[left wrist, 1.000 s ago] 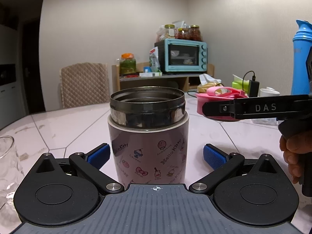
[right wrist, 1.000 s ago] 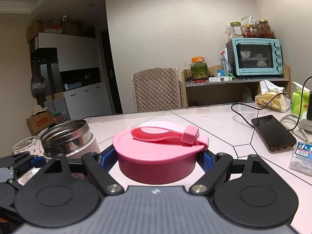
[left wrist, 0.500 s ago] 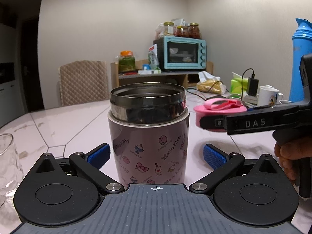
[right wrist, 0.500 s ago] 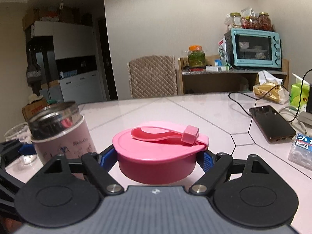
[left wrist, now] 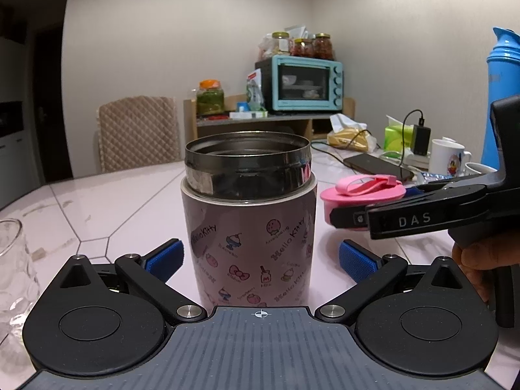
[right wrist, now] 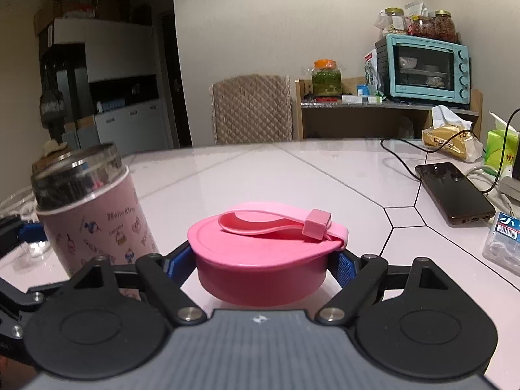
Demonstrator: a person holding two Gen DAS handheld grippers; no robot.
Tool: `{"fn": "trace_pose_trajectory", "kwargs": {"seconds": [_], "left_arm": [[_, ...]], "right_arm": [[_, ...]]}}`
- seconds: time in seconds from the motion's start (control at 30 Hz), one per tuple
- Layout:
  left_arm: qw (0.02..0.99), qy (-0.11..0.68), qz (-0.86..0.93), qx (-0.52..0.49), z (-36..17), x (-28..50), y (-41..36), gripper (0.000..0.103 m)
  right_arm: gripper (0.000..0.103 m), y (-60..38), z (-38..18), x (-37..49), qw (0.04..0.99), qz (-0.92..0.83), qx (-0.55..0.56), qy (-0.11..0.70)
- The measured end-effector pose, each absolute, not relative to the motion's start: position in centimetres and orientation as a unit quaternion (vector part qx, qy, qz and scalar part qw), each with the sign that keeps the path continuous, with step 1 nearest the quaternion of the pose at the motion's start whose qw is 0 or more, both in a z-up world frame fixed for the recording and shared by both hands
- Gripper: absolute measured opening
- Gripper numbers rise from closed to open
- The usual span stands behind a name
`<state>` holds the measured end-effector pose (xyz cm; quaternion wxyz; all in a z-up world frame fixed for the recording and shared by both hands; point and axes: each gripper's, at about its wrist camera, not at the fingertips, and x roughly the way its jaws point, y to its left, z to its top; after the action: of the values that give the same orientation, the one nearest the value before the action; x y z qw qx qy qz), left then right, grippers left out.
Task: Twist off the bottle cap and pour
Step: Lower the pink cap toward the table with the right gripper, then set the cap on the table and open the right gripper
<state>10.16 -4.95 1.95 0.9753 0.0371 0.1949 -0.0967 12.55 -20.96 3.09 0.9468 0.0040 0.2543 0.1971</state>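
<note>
Right wrist view: right gripper [right wrist: 265, 261] clamped on the pink cap [right wrist: 266, 256], blue pads pressed to both sides, strap loop lying flat on top. Versus a second ago the cap sits lower and further right of the flask in the left wrist frame — it was near rim height, now it is below the rim at mid right [left wrist: 362, 200], so the cap looks like it is being lowered toward the table [right wrist: 292, 175]; whether it touches yet, cannot tell. Unscrewing is done, pour step not started. Hello Kitty flask [left wrist: 248, 221] stands upright at frame centre in the left wrist view, steel mouth open, interior dark — contents not visible. Left gripper [left wrist: 260, 258] has its jaws spread, the left pad about at the flask wall and the right pad clear of it, so not gripping. Glass [left wrist: 13, 266] at lower left edge, appears empty, likely pour target. My guess is that the left gripper needs to close on the flask body next. Background: teal toaster oven [left wrist: 305, 83], white mug [left wrist: 447, 157], phone [right wrist: 455, 191] on the table.
</note>
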Motion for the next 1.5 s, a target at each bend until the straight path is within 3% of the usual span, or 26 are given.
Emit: {"fn": "trace_pose_trajectory", "kwargs": {"seconds": [1.5], "left_arm": [[0.968, 0.222, -0.11, 0.047, 1.7, 10.5, -4.8, 0.103]], "right_arm": [[0.09, -20.7, 1.9, 13.8, 0.925, 0.205, -0.041, 0.316]]}}
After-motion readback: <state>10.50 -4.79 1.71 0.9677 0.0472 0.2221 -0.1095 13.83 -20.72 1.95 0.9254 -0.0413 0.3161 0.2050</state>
